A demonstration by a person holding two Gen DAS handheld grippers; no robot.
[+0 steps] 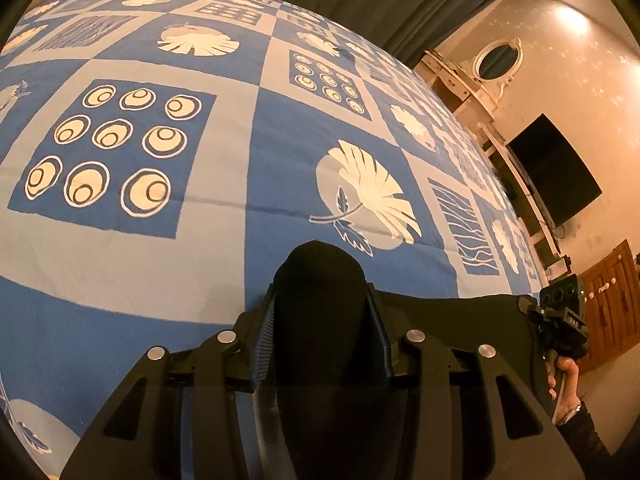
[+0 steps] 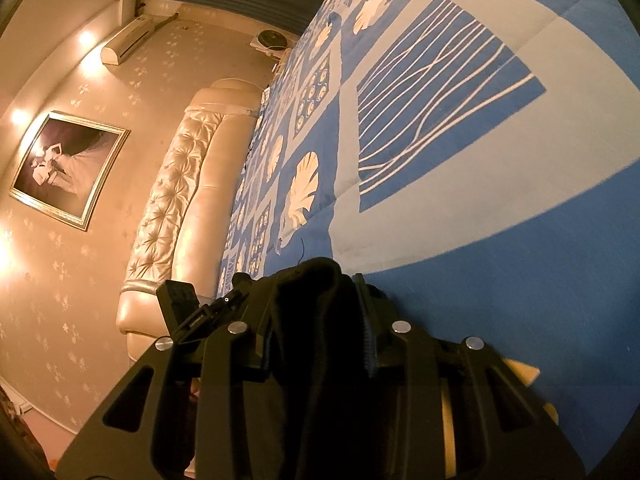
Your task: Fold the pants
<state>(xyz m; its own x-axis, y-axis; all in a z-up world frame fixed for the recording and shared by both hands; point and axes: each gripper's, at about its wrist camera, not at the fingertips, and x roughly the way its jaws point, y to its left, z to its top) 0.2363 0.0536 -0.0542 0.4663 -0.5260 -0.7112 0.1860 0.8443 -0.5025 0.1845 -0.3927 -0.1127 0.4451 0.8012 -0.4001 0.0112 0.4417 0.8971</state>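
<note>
- Black pants (image 1: 320, 312), one pair, lie bunched over one blue patterned bed (image 1: 248, 152).
- We clamp them in two grippers: left gripper (image 1: 322, 300) and right gripper (image 2: 316, 312).

warm amber wall lights (image 2: 86, 38) glare; strong fisheye bending, dark corners, sharp focus.

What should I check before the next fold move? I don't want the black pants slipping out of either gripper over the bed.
1. Left gripper clamped on the black pants: ok, cloth bulges between its fingers.
2. Right gripper clamped on the pants: ok, a bunched fold fills its jaws.
3. Cloth spanning between both grippers: ok in the left wrist view.
4. Bedspread ahead free of clutter: ok.
5. Pants hanging untwisted below: cannot tell, hidden.
6. Bedspread not caught in either grip: cannot tell.
</note>
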